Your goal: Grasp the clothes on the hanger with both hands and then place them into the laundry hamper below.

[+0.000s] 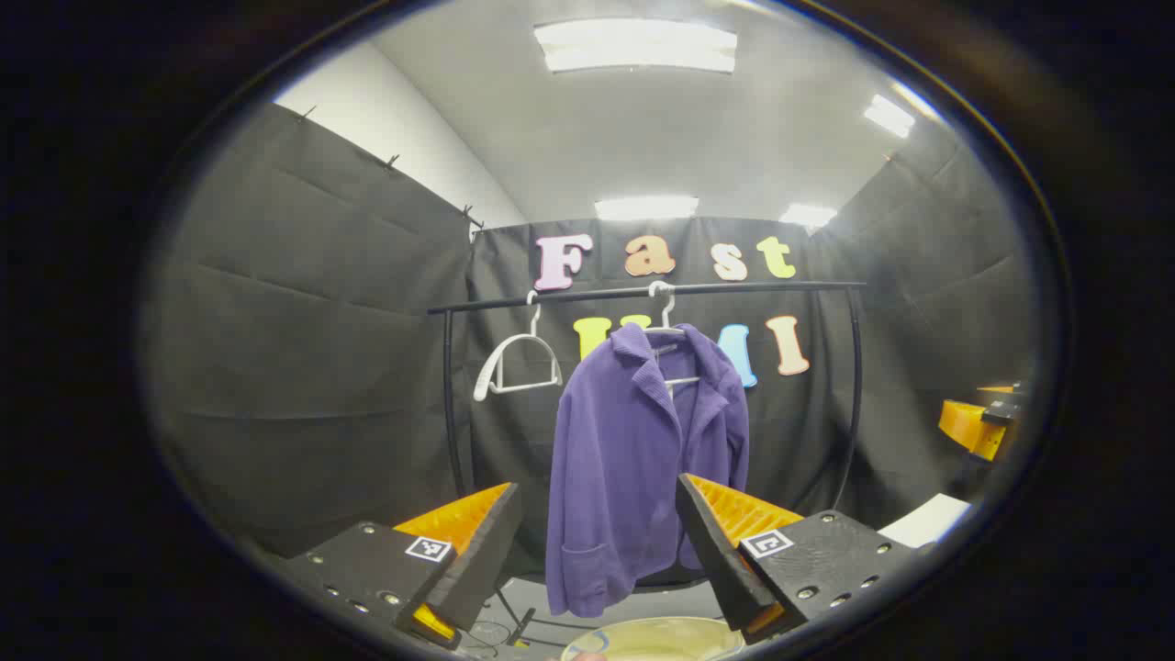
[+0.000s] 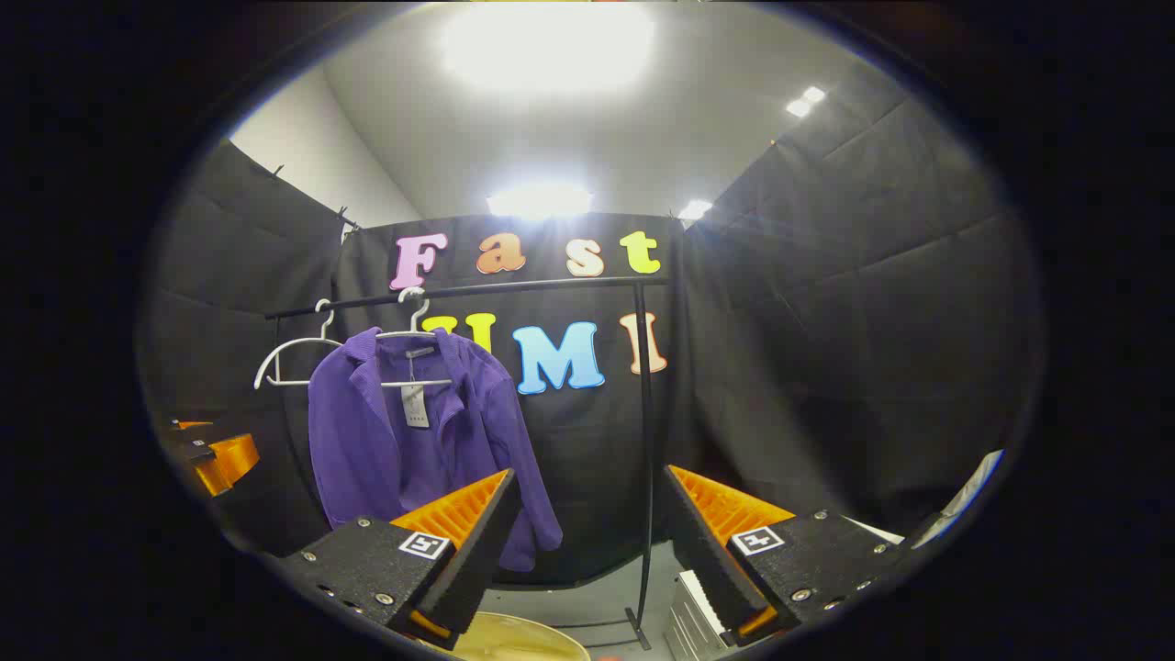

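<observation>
While both pairs of fingers are held wide apart and empty, left gripper and right gripper are aimed at the purple jacket, hung on a hanger from the rail above the hamper, well apart from it.

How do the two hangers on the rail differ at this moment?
The hanger on the left is bare, while the hanger on the right carries the purple jacket, which covers most of it. The bare one hangs nearer the rail's left end; the loaded one nearer the middle. Both look white and hook over the same dark rail.
</observation>
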